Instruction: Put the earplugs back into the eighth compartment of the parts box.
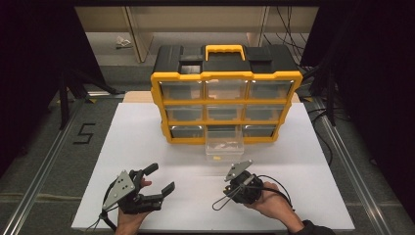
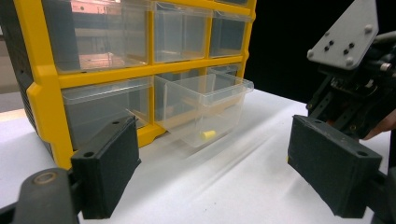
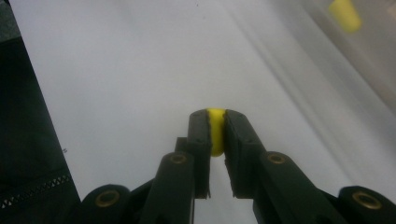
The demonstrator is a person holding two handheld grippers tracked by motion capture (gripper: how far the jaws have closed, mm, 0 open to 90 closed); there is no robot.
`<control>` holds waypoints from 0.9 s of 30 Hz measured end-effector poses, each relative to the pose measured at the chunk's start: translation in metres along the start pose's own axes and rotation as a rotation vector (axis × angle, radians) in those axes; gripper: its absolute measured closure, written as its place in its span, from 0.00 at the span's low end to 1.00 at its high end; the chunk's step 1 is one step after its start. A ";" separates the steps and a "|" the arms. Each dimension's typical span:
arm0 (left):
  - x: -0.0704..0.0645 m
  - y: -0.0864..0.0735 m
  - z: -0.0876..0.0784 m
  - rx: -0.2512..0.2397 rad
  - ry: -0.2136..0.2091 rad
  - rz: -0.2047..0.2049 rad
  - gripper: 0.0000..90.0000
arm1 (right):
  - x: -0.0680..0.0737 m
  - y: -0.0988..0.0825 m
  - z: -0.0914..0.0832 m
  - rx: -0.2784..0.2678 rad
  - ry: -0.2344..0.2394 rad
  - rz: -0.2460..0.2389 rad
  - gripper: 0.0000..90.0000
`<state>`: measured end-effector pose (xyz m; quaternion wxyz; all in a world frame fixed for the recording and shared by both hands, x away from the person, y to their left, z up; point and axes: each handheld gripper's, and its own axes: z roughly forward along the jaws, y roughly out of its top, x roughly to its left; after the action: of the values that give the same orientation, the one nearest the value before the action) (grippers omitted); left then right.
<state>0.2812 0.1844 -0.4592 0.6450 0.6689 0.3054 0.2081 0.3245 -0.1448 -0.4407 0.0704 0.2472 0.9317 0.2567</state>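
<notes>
A yellow-framed organizer [image 1: 225, 100] stands at the far middle of the white bench [image 1: 147, 142], its bottom-centre drawer [image 1: 224, 145] pulled out with a yellow peg [image 2: 208, 134] inside. Near the front edge, the right gripper [image 3: 216, 128] pinches another yellow piece [image 3: 215, 130] between nearly closed jaws. The left gripper [image 1: 159, 178], front left, gapes wide and holds nothing.

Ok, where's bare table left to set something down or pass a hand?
Free: the white table left of the yellow organizer, the strip to its right, and the span between the left hand-held gripper and the right hand-held gripper. Crowded: the pulled-out drawer just ahead of the right one, which grips a yellow piece.
</notes>
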 end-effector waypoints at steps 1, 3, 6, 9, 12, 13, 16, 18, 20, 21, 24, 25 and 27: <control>0.000 0.000 0.000 0.000 0.000 -0.001 0.18 | 0.000 0.001 -0.002 -0.011 -0.004 -0.001 0.91; 0.001 0.000 0.000 -0.001 0.002 -0.003 0.18 | -0.002 0.003 -0.008 -0.041 -0.009 -0.001 0.91; 0.001 0.000 0.000 -0.001 0.002 -0.003 0.18 | -0.004 0.004 -0.012 -0.065 -0.016 -0.002 0.91; 0.001 0.000 0.000 -0.002 0.001 -0.002 0.18 | -0.006 0.006 -0.019 -0.095 -0.016 -0.005 0.91; 0.001 0.000 0.000 0.000 0.002 -0.002 0.18 | -0.007 0.009 -0.023 -0.107 -0.019 -0.020 0.91; 0.001 0.000 0.000 -0.001 0.002 -0.004 0.18 | -0.008 0.009 -0.024 -0.111 -0.019 -0.022 0.91; 0.001 0.000 0.000 -0.002 0.002 -0.004 0.18 | -0.009 0.012 -0.028 -0.126 -0.025 -0.028 0.91; 0.001 0.000 0.000 -0.001 0.001 -0.003 0.18 | -0.009 0.014 -0.032 -0.141 -0.031 -0.027 0.91; 0.001 0.000 0.000 -0.001 0.001 -0.003 0.18 | -0.010 0.016 -0.036 -0.157 -0.037 -0.026 0.91; 0.001 0.000 0.000 -0.002 0.001 -0.004 0.18 | -0.011 0.017 -0.038 -0.167 -0.043 -0.027 0.91; 0.001 0.000 -0.001 -0.004 0.002 -0.004 0.18 | -0.013 0.021 -0.044 -0.195 -0.057 -0.025 0.91; 0.001 0.000 0.000 -0.003 0.002 -0.004 0.18 | -0.014 0.022 -0.046 -0.202 -0.061 -0.021 0.91; 0.001 0.000 0.000 -0.003 0.001 -0.005 0.18 | -0.016 0.025 -0.050 -0.223 -0.068 -0.018 0.91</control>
<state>0.2816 0.1849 -0.4594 0.6462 0.6671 0.3072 0.2074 0.3361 -0.1561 -0.3852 0.1314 0.2382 0.8965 0.3497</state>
